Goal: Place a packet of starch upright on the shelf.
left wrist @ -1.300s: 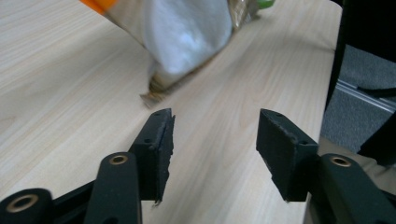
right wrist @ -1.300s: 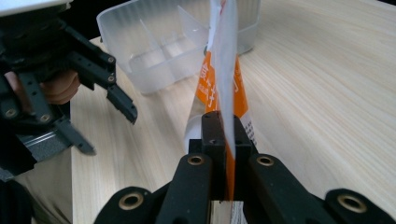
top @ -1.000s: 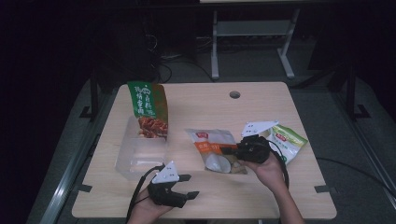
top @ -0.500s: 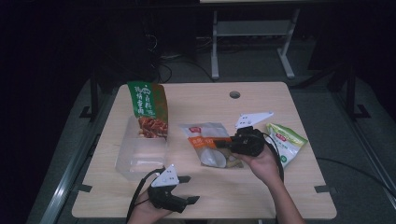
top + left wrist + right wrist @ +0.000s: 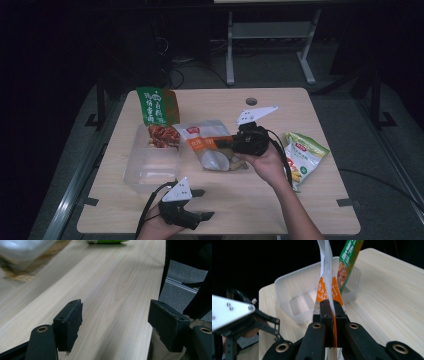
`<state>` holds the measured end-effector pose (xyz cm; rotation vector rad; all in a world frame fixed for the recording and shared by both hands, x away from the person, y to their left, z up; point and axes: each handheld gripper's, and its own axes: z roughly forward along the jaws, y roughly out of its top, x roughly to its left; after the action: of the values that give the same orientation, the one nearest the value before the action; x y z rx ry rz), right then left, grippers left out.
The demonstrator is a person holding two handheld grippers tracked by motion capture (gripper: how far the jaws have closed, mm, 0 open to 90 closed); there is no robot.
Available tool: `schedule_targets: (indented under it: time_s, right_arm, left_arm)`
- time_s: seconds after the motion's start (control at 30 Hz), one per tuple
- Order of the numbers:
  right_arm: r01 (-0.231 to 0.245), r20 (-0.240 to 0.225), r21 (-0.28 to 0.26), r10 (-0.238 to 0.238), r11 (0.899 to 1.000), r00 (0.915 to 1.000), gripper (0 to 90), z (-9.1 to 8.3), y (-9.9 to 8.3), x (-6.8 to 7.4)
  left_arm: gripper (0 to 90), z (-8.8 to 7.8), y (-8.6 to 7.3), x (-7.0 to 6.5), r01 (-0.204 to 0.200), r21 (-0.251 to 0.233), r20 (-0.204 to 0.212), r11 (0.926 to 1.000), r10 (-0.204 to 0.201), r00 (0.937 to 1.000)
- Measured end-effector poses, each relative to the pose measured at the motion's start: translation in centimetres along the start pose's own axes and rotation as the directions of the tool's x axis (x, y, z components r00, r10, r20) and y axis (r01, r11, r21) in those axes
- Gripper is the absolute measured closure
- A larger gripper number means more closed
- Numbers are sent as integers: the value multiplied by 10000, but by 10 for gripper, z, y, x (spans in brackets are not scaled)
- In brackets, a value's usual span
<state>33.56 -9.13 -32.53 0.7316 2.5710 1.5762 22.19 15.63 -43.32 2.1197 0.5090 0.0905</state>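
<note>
Clamping the orange-and-clear snack bag (image 5: 210,147) by its edge, the right gripper (image 5: 234,144) sits at the middle of the high view, jaws shut tight on the film; in the right gripper view the bag (image 5: 327,287) rises straight up from between the black pads. The bag hangs just right of the clear plastic tub (image 5: 150,167), its lower end near the table (image 5: 260,200), with a little room between it and the tub's rim. The tub's front half is bare; at its back wall leans a green bag (image 5: 157,107) with white characters too small to read, and red contents showing below. The orange band on the held bag carries white characters, also unreadable. At the right of the frame a green and yellow packet (image 5: 305,157) lies flat, near the table's right edge, close behind the right forearm.

The left gripper (image 5: 202,204) rests at the lower centre, by the table's near edge, its jaws having just been opening and now wide apart with nothing between them; in the left gripper view bare wood shows between the pads (image 5: 71,323). Open tabletop stretches between this gripper and the bag, and more behind, around the small cable hole (image 5: 251,101) in the upper part of the table
</note>
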Motion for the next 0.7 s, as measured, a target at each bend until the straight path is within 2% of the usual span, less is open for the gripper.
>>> schedule_targets:
  time_s: [0.27, 0.37, 0.6, 0.7]
  right_arm:
    - [386, -237, -92, -388, 9992, 9990, 899, 14, 26, 4]
    - [468, -334, -111, -472, 9988, 9983, 898, 21, 36, 6]
    - [587, -553, -130, -593, 9982, 9967, 899, 37, 56, 12]
    - [625, -665, -216, -638, 9978, 9957, 899, 50, 69, 15]
  left_arm:
    - [271, 0, -1, -1, 54, 11, 72, 10000, -54, 10000]
    - [271, -2, -1, -1, -99, 68, 2, 9999, 99, 10000]
    - [270, -3, -2, 0, -38, -42, -3, 10000, 38, 10000]
    - [270, -3, -2, 0, 47, -135, 9, 9999, -47, 10000]
